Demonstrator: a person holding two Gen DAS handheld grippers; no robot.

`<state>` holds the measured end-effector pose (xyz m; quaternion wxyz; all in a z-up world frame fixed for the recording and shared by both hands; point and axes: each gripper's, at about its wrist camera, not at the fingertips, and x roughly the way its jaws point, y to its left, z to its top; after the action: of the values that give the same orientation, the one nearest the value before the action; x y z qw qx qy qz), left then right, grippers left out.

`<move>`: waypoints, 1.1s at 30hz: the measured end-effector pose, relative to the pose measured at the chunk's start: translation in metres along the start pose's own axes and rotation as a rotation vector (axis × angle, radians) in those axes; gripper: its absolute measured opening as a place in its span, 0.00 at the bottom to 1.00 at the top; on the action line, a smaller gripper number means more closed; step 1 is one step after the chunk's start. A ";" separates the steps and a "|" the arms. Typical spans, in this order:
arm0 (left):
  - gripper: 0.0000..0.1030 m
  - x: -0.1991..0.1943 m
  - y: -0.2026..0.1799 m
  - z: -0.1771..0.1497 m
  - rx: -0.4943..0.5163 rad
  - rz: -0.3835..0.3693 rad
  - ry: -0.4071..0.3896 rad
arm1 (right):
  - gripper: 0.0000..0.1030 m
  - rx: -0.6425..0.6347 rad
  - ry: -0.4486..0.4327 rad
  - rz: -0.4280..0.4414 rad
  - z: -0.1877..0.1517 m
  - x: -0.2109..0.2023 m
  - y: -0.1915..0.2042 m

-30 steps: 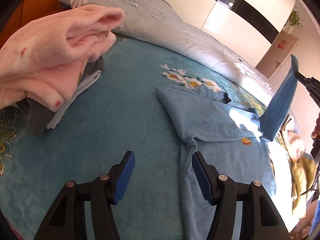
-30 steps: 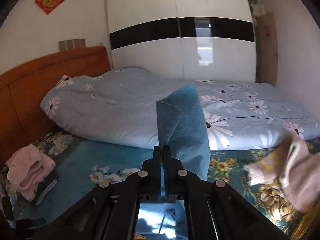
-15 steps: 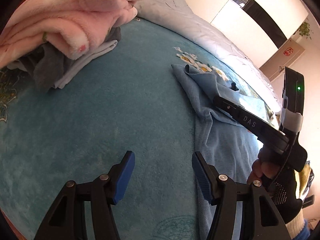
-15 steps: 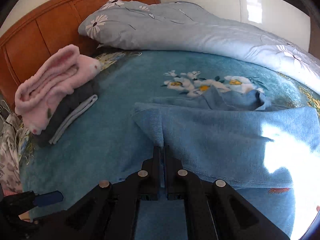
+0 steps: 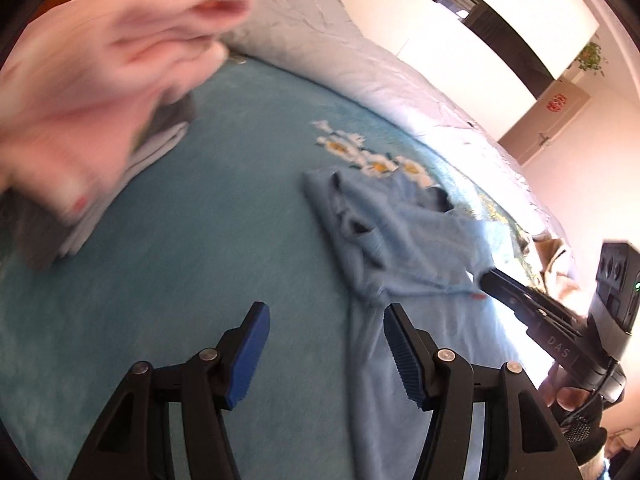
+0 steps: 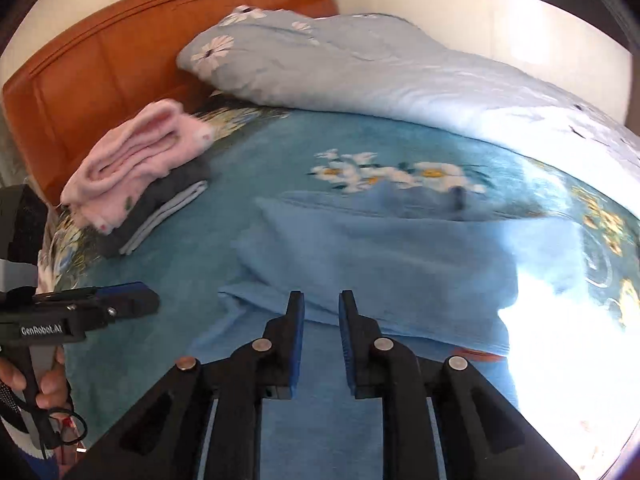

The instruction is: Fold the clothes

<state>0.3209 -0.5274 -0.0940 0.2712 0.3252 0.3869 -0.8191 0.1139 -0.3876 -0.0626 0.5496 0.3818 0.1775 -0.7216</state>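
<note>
We hold our right gripper [image 6: 321,306] just over the near edge of the soft light-blue fleecy garment [image 6: 400,256], which lies partly folded on the teal plush bedspread [image 6: 248,160], one layer laid across its body. The jaws have just been opening, and they now stand a little apart with nothing pinched between them; the released edge lies beneath the tips. Our left gripper [image 5: 326,326] hangs with its blue ribbed pads [image 5: 404,354] well apart, empty, above bare bedspread beside the garment's near hem.

We judge the main risk to be the fresh fold slipping. The fleece is thick and springy, so the laid-over layer may creep or open up once free, most of all if a ribbed pad snags the nap as we draw away. The plush cover grips the cloth too, so any sideways drag could bunch the lower layer into ridges. Bright sunlight washes out the garment's right side, hiding the edge there, so we could misjudge the next pinch.

The pink fluffy folded garment [image 6: 140,160] tops a rounded pile on grey and white cloths, well apart. A pale blue daisy-print quilt [image 6: 380,68] lies puffy behind.
</note>
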 end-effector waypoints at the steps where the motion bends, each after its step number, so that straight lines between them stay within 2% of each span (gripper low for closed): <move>1: 0.62 0.009 -0.003 0.008 -0.004 -0.009 0.002 | 0.20 0.050 -0.010 -0.044 0.000 -0.006 -0.021; 3: 0.62 0.026 -0.006 0.023 -0.020 -0.024 0.012 | 0.20 0.195 -0.027 -0.102 -0.007 -0.020 -0.066; 5: 0.62 0.042 -0.007 0.034 -0.043 -0.037 0.026 | 0.20 0.308 -0.044 -0.124 -0.018 -0.033 -0.099; 9: 0.59 0.058 -0.004 0.041 -0.109 -0.086 0.031 | 0.20 0.355 -0.029 -0.163 -0.036 -0.043 -0.126; 10: 0.49 0.061 -0.003 0.041 -0.125 -0.092 0.028 | 0.20 0.358 -0.022 -0.166 -0.039 -0.043 -0.129; 11: 0.30 0.062 -0.005 0.040 -0.113 -0.080 0.023 | 0.20 0.365 -0.019 -0.165 -0.040 -0.043 -0.131; 13: 0.06 0.065 -0.008 0.039 -0.088 -0.058 0.014 | 0.20 0.378 -0.014 -0.161 -0.043 -0.042 -0.135; 18: 0.05 0.053 0.002 0.031 -0.124 -0.086 -0.032 | 0.20 0.390 -0.014 -0.136 -0.046 -0.038 -0.136; 22: 0.04 0.075 0.011 0.020 -0.108 -0.027 0.047 | 0.20 0.387 0.010 -0.144 -0.054 -0.034 -0.137; 25: 0.04 0.072 0.013 0.022 -0.122 -0.052 0.039 | 0.20 0.409 0.017 -0.135 -0.057 -0.036 -0.139; 28: 0.06 0.051 0.006 0.022 -0.100 -0.094 0.028 | 0.20 0.412 -0.003 -0.126 -0.056 -0.049 -0.137; 30: 0.16 0.031 0.002 0.010 -0.077 -0.110 0.029 | 0.20 0.406 -0.023 -0.117 -0.059 -0.066 -0.132; 32: 0.42 0.011 -0.001 -0.011 -0.052 -0.124 0.032 | 0.20 0.406 -0.036 -0.104 -0.070 -0.083 -0.126; 33: 0.46 0.002 -0.002 -0.025 -0.036 -0.134 0.036 | 0.22 0.409 -0.039 -0.096 -0.079 -0.091 -0.123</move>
<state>0.3263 -0.5067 -0.1065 0.2146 0.3085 0.4272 -0.8224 0.0371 -0.2333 -0.0659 0.4291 0.4625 0.0346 -0.7751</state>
